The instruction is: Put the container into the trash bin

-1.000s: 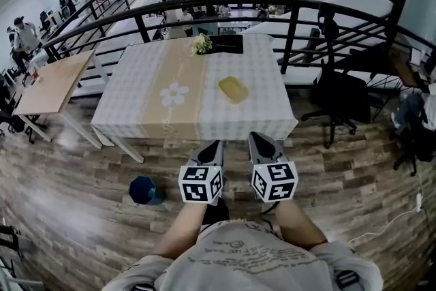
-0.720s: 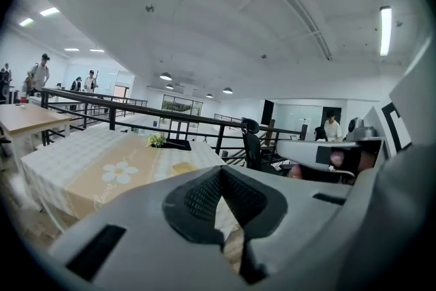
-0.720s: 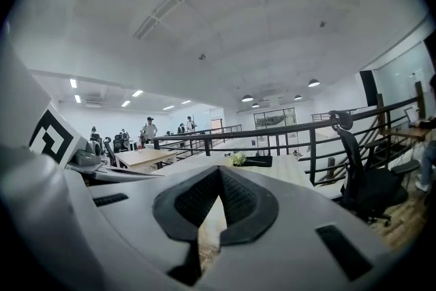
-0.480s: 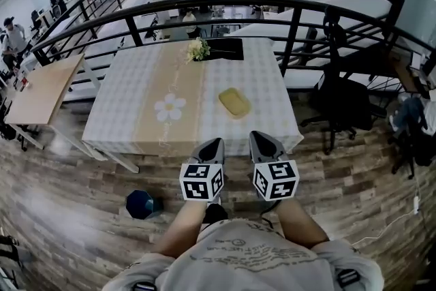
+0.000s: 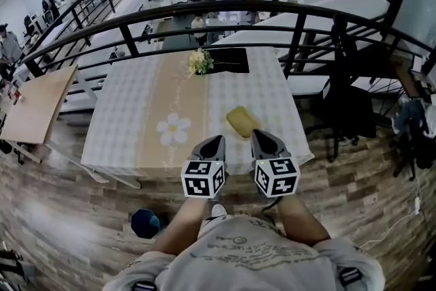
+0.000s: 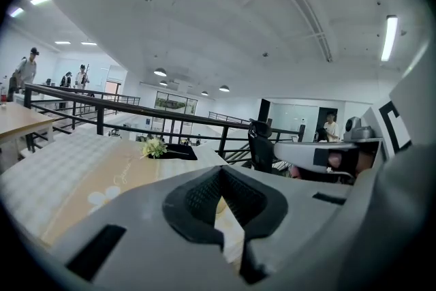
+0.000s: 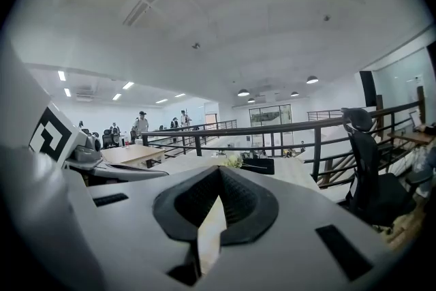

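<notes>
The yellow container (image 5: 240,121) lies on the table (image 5: 122,126) close to its near edge, just beyond the tip of the right gripper (image 5: 261,136) and a little right of the left gripper (image 5: 213,141), touched by neither. Both grippers sit at the table's near edge, jaws pressed together and empty. In both gripper views the jaws hide most of the container. The dark blue trash bin (image 5: 144,222) stands on the floor off the table's near left corner, and its inside is too dark to read.
</notes>
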The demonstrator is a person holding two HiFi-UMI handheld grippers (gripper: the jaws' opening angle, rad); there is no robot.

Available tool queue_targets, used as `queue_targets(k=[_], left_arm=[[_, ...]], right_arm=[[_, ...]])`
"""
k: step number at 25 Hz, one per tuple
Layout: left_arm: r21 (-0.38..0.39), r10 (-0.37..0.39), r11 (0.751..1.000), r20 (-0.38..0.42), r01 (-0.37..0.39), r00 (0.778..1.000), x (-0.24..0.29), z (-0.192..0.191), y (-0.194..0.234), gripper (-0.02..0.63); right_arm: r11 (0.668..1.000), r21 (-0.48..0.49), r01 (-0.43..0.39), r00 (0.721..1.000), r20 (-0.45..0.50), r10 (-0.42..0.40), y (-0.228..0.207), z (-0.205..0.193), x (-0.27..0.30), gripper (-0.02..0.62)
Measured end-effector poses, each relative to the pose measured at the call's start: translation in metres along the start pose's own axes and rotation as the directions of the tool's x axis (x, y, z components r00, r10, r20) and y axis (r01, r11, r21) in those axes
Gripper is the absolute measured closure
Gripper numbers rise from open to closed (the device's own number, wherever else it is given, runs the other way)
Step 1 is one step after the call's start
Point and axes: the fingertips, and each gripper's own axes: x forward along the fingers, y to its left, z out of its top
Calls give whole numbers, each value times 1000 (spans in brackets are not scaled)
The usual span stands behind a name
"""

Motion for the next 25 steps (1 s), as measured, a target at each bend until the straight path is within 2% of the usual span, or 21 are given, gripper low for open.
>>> queue_targets(k=[6, 9, 13, 19, 25], left_arm=[[21, -30, 999, -34, 30, 999, 37, 10, 36, 601], [37, -67, 997, -50, 69, 997, 53, 12, 45, 601], [94, -114, 988, -90, 123, 989, 79, 1, 46, 601], [235, -142, 957, -143, 173, 980, 114, -12, 37, 601], [331, -164, 913, -231, 237, 959, 145, -28, 31, 601]], right_arm=[[1000, 18, 22, 1000, 1, -22, -6, 10, 55, 592], [998, 43, 43, 999, -3, -43, -12, 11, 72, 592], [996, 57, 69, 998, -14, -68, -27, 5, 84, 592], [992, 77, 95, 994, -64, -90, -60, -15, 94, 592], [991, 87, 99, 992, -92, -91, -82, -26, 94, 592]])
